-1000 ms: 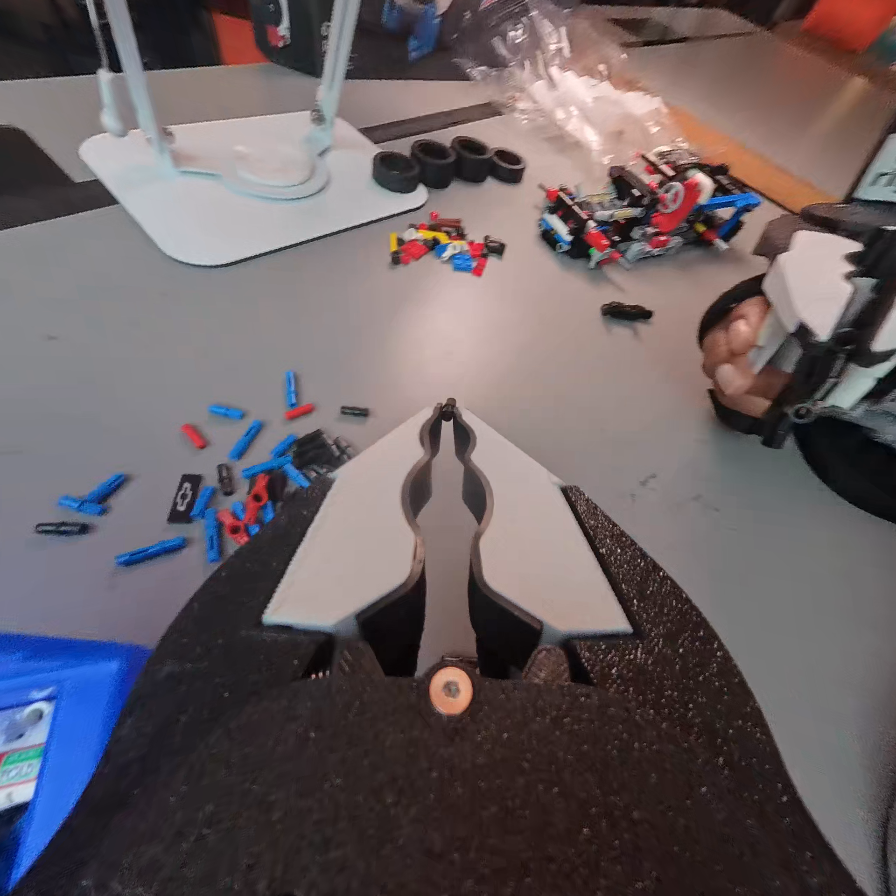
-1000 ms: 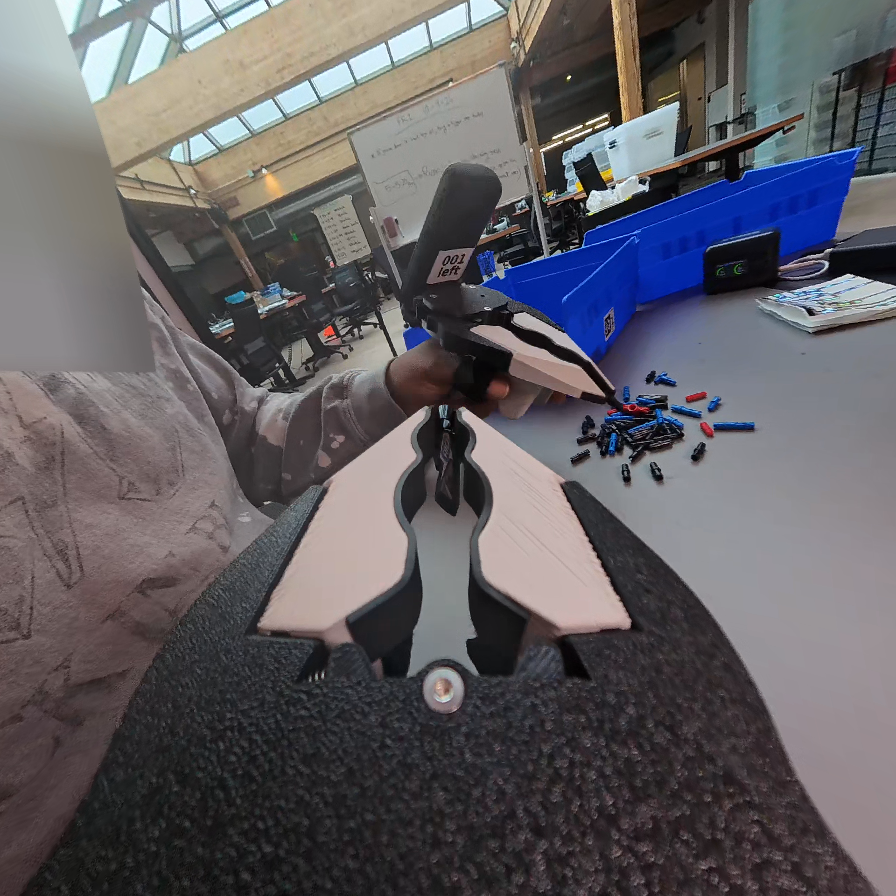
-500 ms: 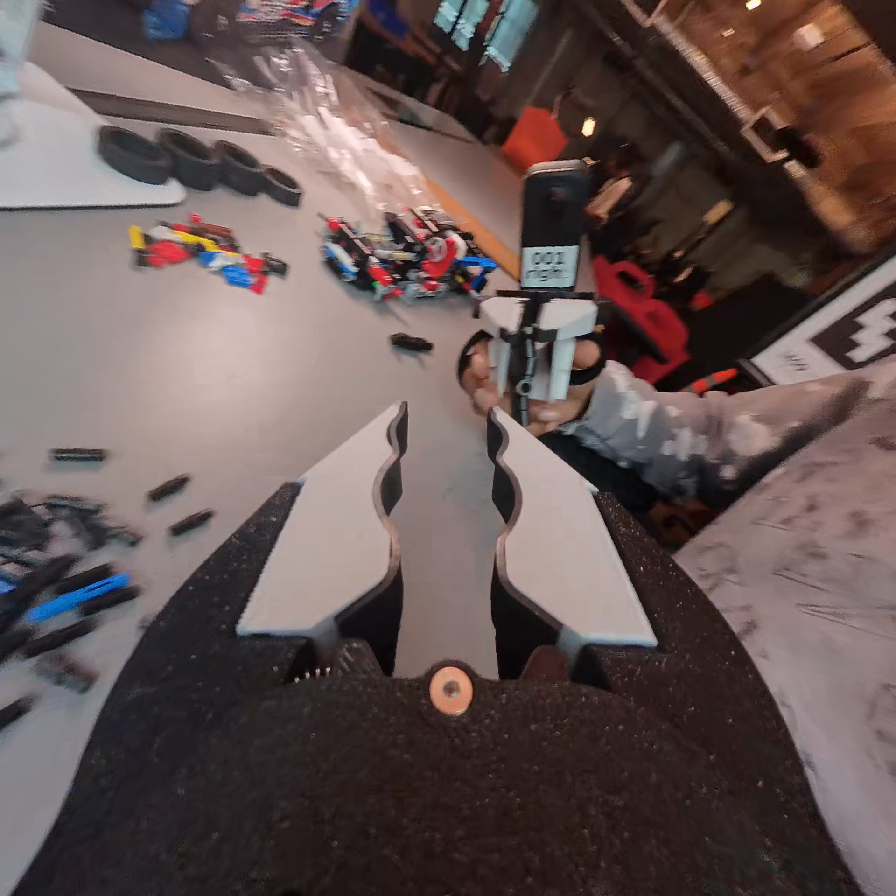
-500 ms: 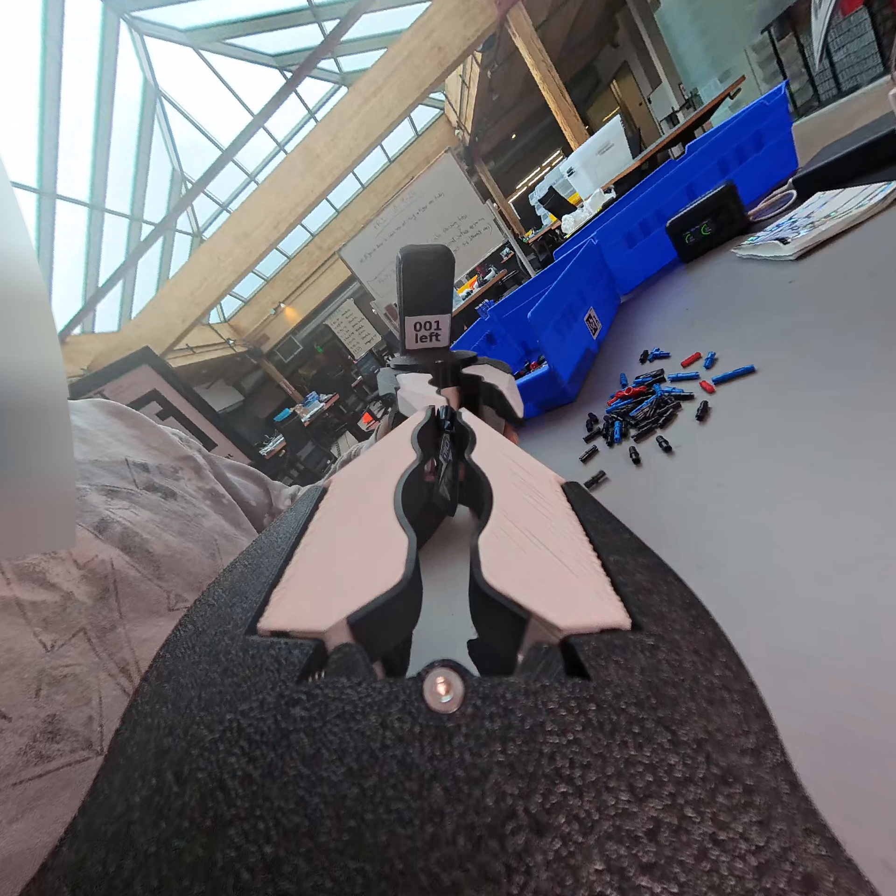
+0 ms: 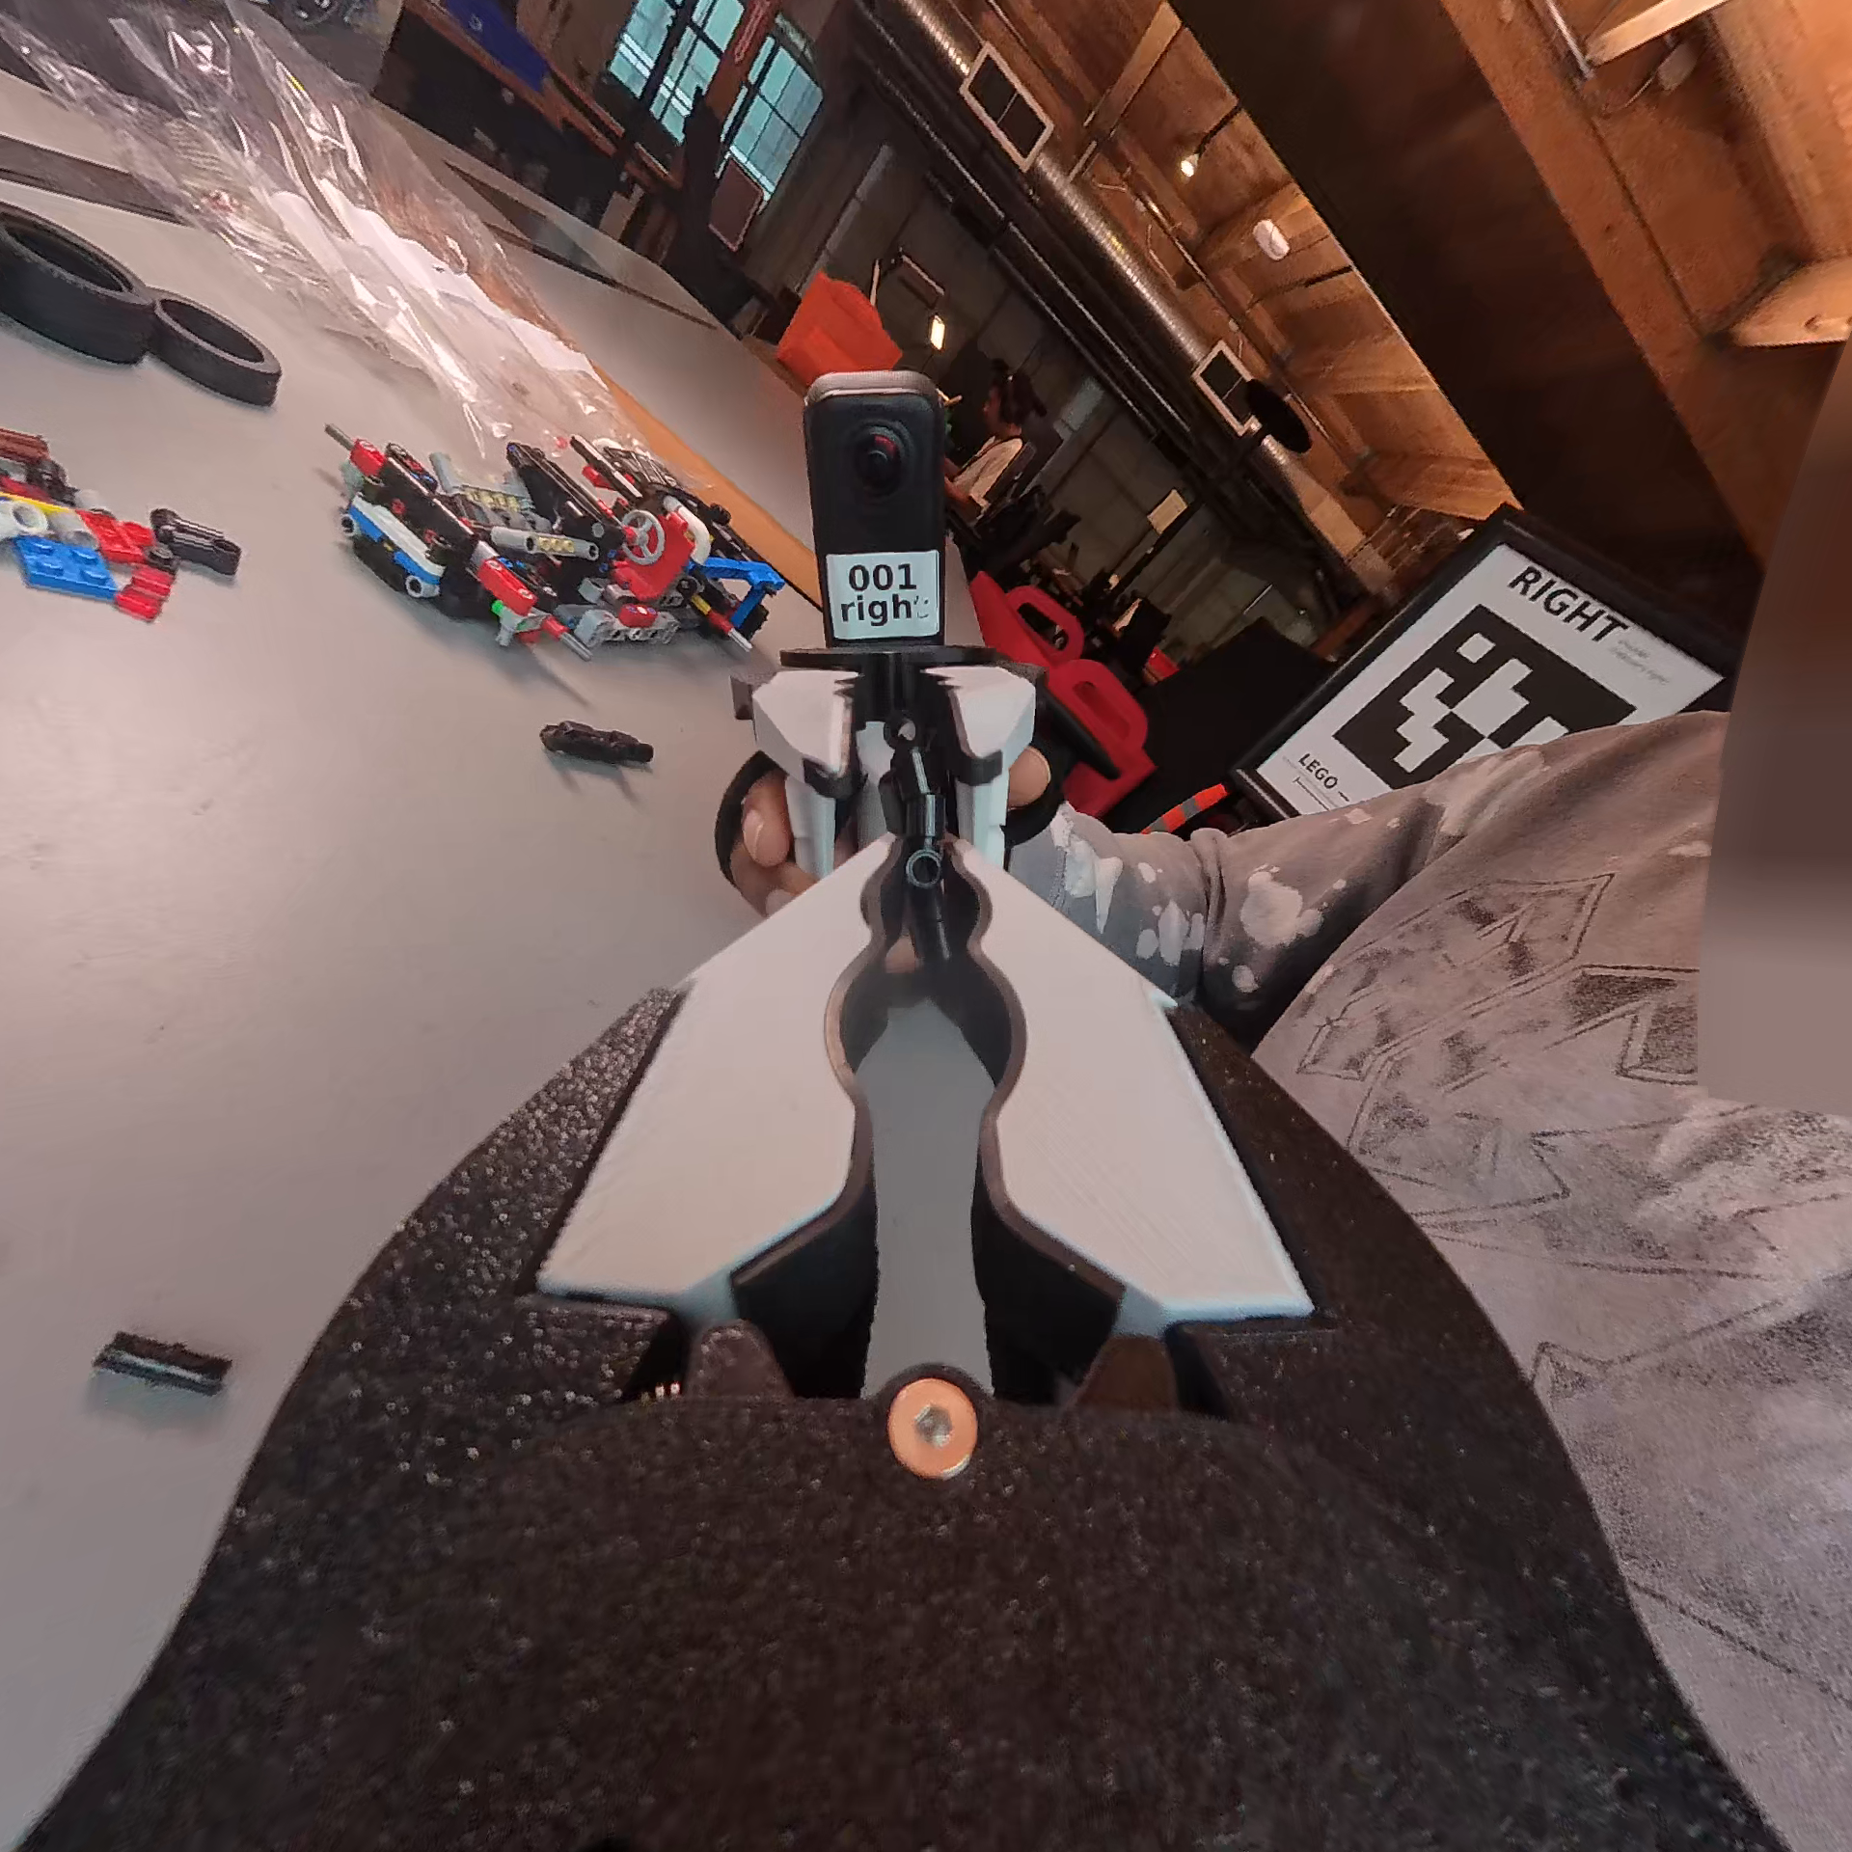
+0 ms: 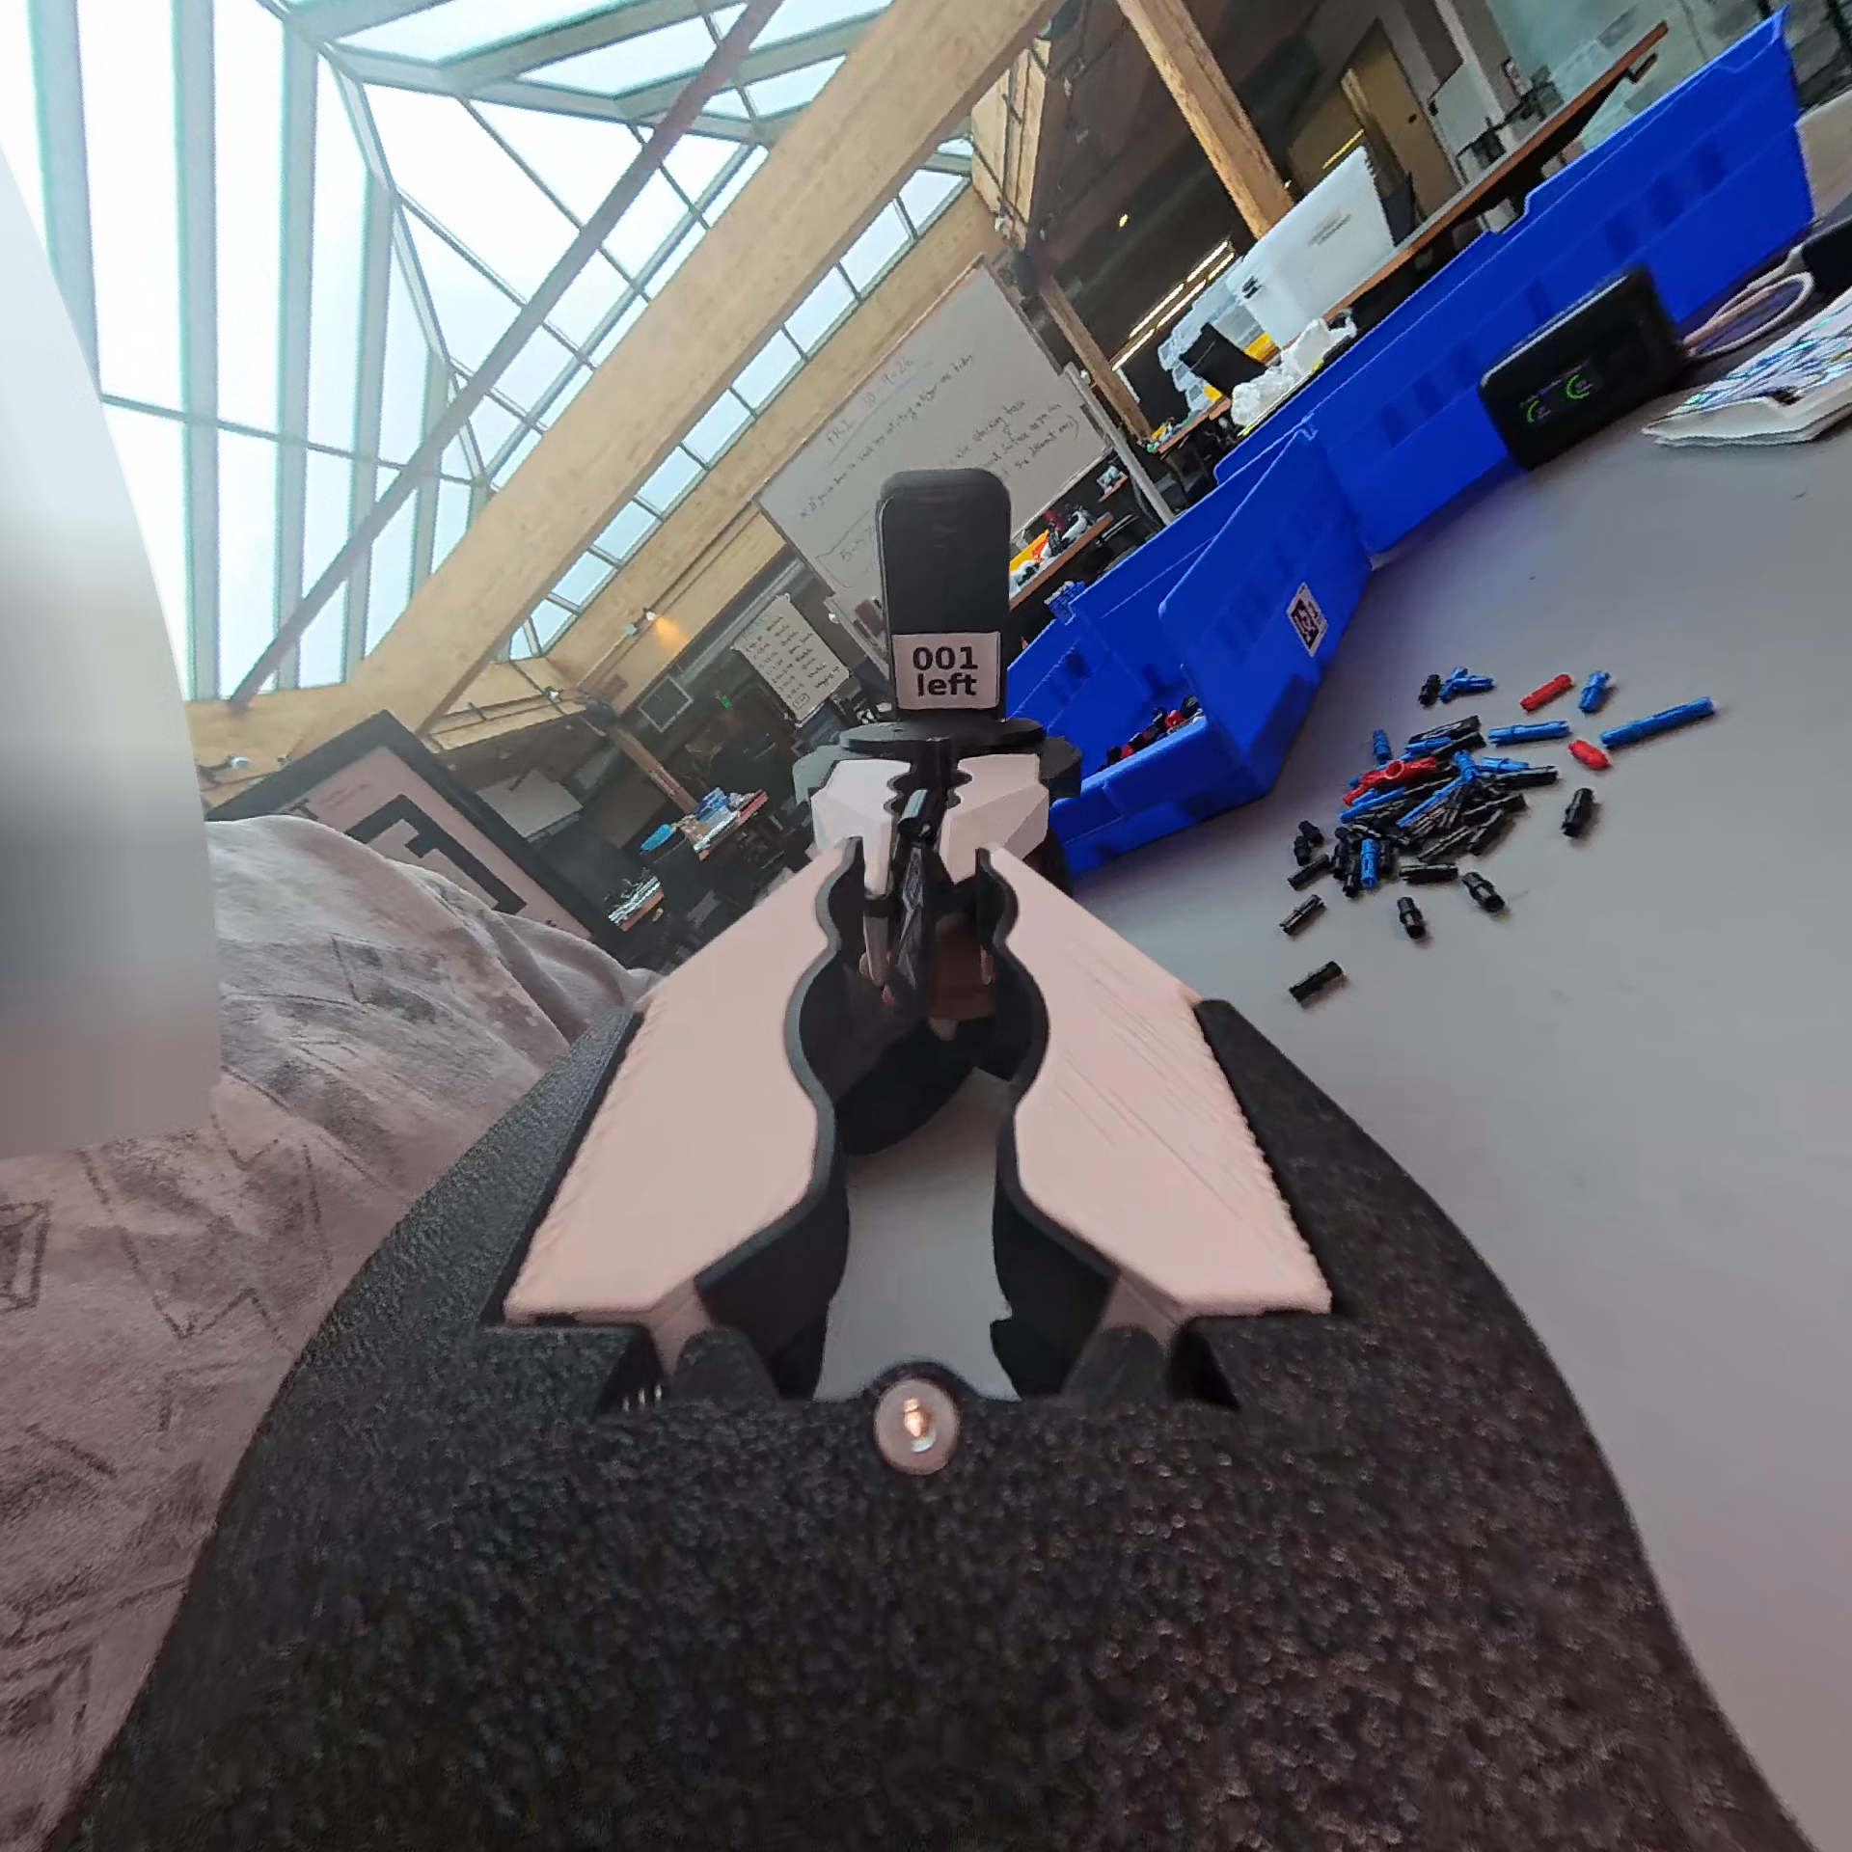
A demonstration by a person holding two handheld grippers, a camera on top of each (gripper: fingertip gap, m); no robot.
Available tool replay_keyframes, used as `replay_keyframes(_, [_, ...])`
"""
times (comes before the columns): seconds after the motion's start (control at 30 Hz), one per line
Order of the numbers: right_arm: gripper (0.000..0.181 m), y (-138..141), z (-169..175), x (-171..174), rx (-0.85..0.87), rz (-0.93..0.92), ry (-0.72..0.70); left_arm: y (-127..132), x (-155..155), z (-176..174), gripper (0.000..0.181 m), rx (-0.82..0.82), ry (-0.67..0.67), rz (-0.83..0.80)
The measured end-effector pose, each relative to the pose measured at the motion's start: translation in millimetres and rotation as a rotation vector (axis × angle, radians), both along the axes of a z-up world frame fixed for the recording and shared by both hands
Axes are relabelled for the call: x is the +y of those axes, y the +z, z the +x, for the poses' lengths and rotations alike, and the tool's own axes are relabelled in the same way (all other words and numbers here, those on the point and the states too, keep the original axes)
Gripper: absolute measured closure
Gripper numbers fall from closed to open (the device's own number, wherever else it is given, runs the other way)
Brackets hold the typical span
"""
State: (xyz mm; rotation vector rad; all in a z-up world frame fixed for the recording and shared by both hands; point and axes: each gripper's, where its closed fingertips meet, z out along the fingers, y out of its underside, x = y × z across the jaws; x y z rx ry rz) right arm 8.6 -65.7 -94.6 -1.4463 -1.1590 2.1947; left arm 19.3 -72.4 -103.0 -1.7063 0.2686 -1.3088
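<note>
A slim black part point(image 5: 922, 870) is held in the air above the grey tabletop point(image 5: 251, 902), right where the two tools meet nose to nose. The left gripper point(image 5: 922, 852) is seen closed on it: its pale fingers point(image 5: 762, 1082) are drawn together at the tips, and the part is pinched there, its thin stem trailing back into the hollow between them. From the opposite side the right gripper point(image 6: 920, 862) is lined up on the same part, but its fingers point(image 6: 1102, 1082) are parted a little, and a gap can be made out beside the part, so no firm clamp is shown from that side. Just behind the part, a hand point(image 5: 762, 832) is wrapped round the right tool's grip, with a speckled grey sleeve point(image 5: 1403, 902) behind it.

Moving outward from the part: a single dark piece point(image 5: 596, 744) lies near it on the tabletop, and beyond that a half-built model vehicle point(image 5: 561, 561) is parked. Further off, loose coloured bricks point(image 5: 80, 561) and black tyres point(image 5: 215, 351) are spread out. On the other side of the part, a heap of blue, red and black pins point(image 6: 1443, 802) is scattered, with blue bins point(image 6: 1273, 641) standing behind it.
</note>
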Motion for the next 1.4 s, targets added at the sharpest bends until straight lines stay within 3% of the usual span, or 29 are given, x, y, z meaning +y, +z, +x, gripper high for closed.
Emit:
replay_keyframes(0.07, [0.16,-3.7,0.0,-10.8,-0.005,0.041,0.036,0.5,-0.3,0.6,0.177,-0.009,-0.003,-0.001])
replay_keyframes(0.3, [0.17,4.5,1.5,-11.6,0.083,0.143,-0.03,6.1,-5.1,2.9,0.178,-0.051,-0.029,-0.023])
replay_keyframes(0.43, [0.175,31.7,10.3,19.9,0.201,-0.035,-0.143,-2.4,-6.9,2.8,0.178,-0.031,-0.025,-0.055])
replay_keyframes(0.5, [0.175,39.6,19.0,39.8,0.227,-0.035,-0.208,-6.7,-8.5,-1.4,0.178,-0.061,-0.014,-0.077])
replay_keyframes(0.67, [0.174,24.5,16.2,31.2,0.144,-0.048,-0.136,-3.0,2.1,-12.9,0.178,-0.089,0.044,-0.066])
replay_keyframes(0.93, [0.174,16.3,10.5,30.2,0.101,-0.095,-0.118,-12.0,5.7,-22.1,0.177,0.049,0.122,-0.028])
replay_keyframes(1.03, [0.174,6.4,7.7,33.8,0.051,-0.071,-0.148,-27.2,11.8,-32.8,0.177,0.292,0.22,0.009])
replay_keyframes(1.13, [0.174,2.1,6.1,35.9,0.028,-0.034,-0.172,-54.2,18.9,-58.3,0.176,0.789,0.36,0.1])
replay_keyframes(1.2, [0.174,0.7,5.3,36.6,0.02,-0.028,-0.179,-68.3,20.1,-72.7,0.176,1.035,0.389,0.134])
replay_keyframes(1.27, [0.175,-1.3,4.6,37.5,0.008,-0.033,-0.185,-79.6,20.9,-84.1,0.175,1.168,0.403,0.129])
replay_keyframes(1.4, [0.175,-4.4,4.3,40.0,-0.012,-0.043,-0.195,-94.0,23.6,-106.2,0.175,1.257,0.431,0.065])
